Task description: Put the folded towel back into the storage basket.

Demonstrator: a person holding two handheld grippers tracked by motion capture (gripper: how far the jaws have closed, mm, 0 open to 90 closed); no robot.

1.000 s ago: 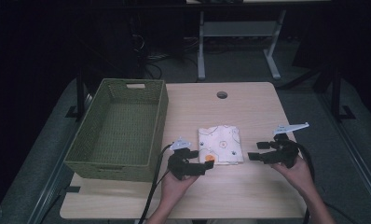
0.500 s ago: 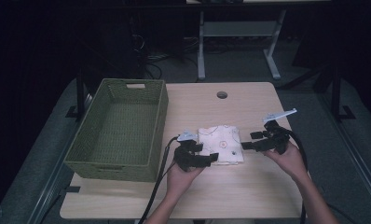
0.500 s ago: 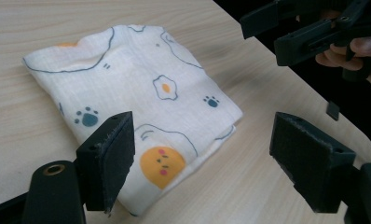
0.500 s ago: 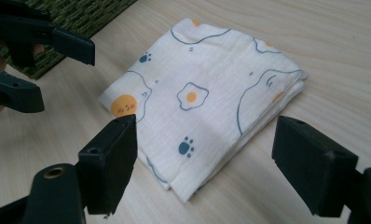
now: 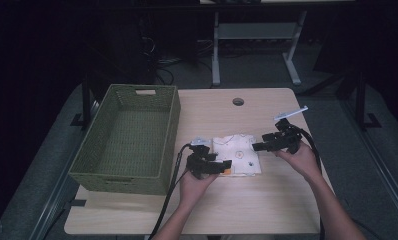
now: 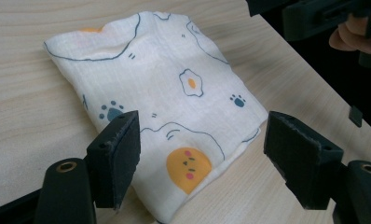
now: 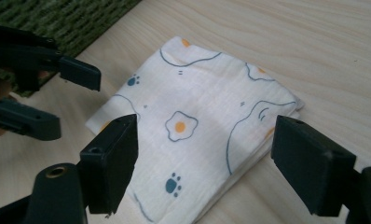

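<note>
Both hands have come in toward the folded white printed cloth [image 5: 237,154] lying flat mid-bench. Left gripper [image 6: 200,158], jaws narrowing, brackets its corner ungrasped; right gripper [image 7: 204,158] hangs released over the opposite edge.

No words, brand names, labels or numbers can be read anywhere. The folded cloth [image 6: 165,98] bears only printed drawings: a fried egg [image 6: 191,83] and a dark paw print [image 6: 238,100] ahead of the left gripper's fingers [image 6: 118,154], a larger paw print [image 6: 110,112] just above the left-hand finger, and an orange round face [image 6: 188,170] between the two fingers. Thin dark curved lines run across the cloth, forming no letters.
</note>
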